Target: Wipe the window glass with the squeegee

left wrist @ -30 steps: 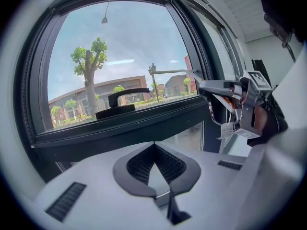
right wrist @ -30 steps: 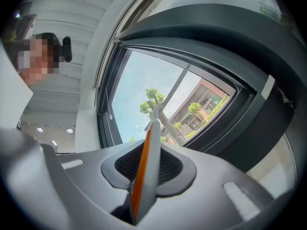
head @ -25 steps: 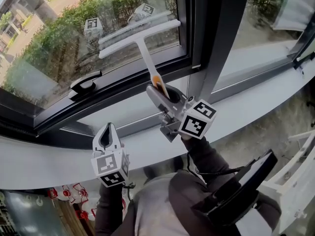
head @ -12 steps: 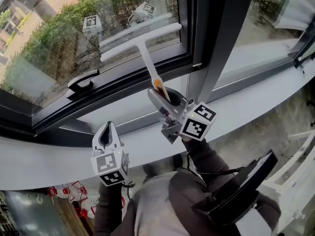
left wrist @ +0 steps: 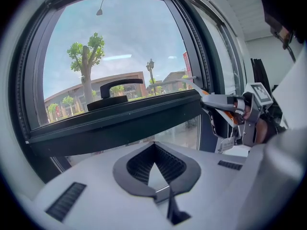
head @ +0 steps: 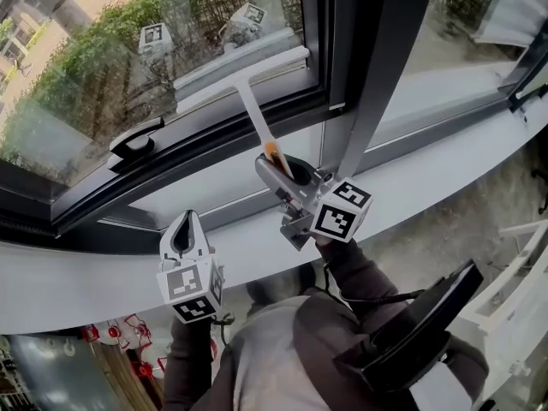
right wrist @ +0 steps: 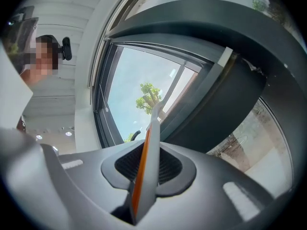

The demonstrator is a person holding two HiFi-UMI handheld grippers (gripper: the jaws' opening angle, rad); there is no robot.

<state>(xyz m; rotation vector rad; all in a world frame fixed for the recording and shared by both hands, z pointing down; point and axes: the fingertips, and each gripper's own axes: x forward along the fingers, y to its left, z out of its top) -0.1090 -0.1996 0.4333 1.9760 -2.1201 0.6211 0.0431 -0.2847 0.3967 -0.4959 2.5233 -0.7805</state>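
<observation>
Window glass (head: 94,75) fills the upper left of the head view, and it is the pane of a black-framed sash (head: 214,139) that looks tilted out from the frame. That seems to be why the person reaches over the pale sill (head: 77,285) to get at it. One white squeegee (head: 250,101) is in play. Its T-shaped blade sits at the bottom of that pane, just above the sash's lower rail, and appears pressed to the glass, though contact can't be confirmed. That placement suits the low end of a downward stroke.

The right gripper (head: 278,163) has its jaws clamped on the squeegee's handle end, where an orange strip shows. Holding so far back gives reach and lets the blade lie along the pane. The left gripper (head: 183,229) hangs low over the sill with its jaws closed on nothing, probably parked clear of the stroke.

Count: one squeegee, two grippers, two reflected marker cubes in the glass, and one black window handle (head: 133,141) on the sash rail, well left of the blade.
</observation>
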